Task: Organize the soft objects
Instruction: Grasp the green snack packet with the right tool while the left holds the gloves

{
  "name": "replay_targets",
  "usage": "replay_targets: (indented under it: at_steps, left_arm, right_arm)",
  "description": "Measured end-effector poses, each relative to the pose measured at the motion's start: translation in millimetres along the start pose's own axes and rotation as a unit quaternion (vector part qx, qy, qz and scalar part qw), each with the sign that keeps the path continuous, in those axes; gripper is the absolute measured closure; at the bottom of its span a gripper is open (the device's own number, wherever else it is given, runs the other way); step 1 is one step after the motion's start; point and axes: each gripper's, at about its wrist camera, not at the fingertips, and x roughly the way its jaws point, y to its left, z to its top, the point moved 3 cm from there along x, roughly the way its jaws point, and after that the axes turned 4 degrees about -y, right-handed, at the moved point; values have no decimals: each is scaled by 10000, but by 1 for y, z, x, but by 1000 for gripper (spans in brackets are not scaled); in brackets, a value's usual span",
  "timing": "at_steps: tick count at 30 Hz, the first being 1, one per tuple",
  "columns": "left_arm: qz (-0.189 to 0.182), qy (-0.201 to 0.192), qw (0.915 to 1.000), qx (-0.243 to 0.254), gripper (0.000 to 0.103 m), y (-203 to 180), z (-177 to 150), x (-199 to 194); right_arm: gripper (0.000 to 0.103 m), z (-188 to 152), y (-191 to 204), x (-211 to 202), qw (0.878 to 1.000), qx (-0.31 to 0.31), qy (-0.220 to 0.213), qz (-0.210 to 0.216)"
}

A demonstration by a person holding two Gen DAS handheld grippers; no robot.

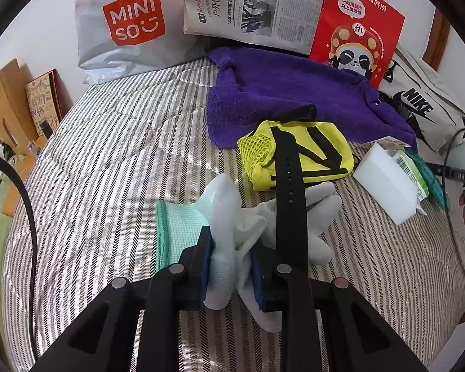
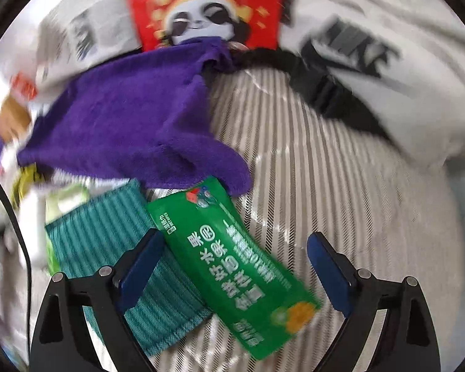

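So I'm working over the striped quilt [image 1: 114, 161], and the biggest soft thing on it is the purple towel [image 1: 272, 93], spread out near the red bag [image 1: 359, 21] and the Nike bag [image 1: 418, 108], with 1 corner flopped over the green packet [image 2: 232, 263]. If my right gripper [image 2: 235, 266], which is spread wide with nothing in it, comes down on that packet, it could easily snag the towel edge or the teal cloth [image 2: 108, 248] the packet partly lies on, and drag 2 things at once. That view is smeared too, so I can't judge the gap well. Next down in size, the yellow mesh pouch [image 1: 297, 152] has a black strap [image 1: 288, 192] running across it and over my glove. My left gripper [image 1: 229, 276] is clamped on that white glove [image 1: 232, 235], bunched between the pads just above the quilt. Worry here: the strap lies on the glove's fingers, so lifting could tug it and the pouch along, or the thin knit could slip out. The white sponge [image 1: 387, 183] sits just beside the pouch, close enough to get knocked.
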Motion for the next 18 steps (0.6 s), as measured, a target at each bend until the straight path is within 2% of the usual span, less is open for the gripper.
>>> replay_targets:
  at_steps: [3,11,14,18]
  left_arm:
    - [22,14,10000,13,81,-1,0,0]
    - [-18,12,10000,20,81,-1,0,0]
    - [-18,5,10000,28,81,-1,0,0]
    - [-26,-3,10000,34,80,-1,-1,-1]
  right_arm:
    - [27,-2,-12,8,9973,658,100,306]
    - [54,-10,4,-4,9981,438,245,347]
    - [56,-15,12,-7,9953,551,511,608]
    - [54,-24,25,-7,9952,416,530,702]
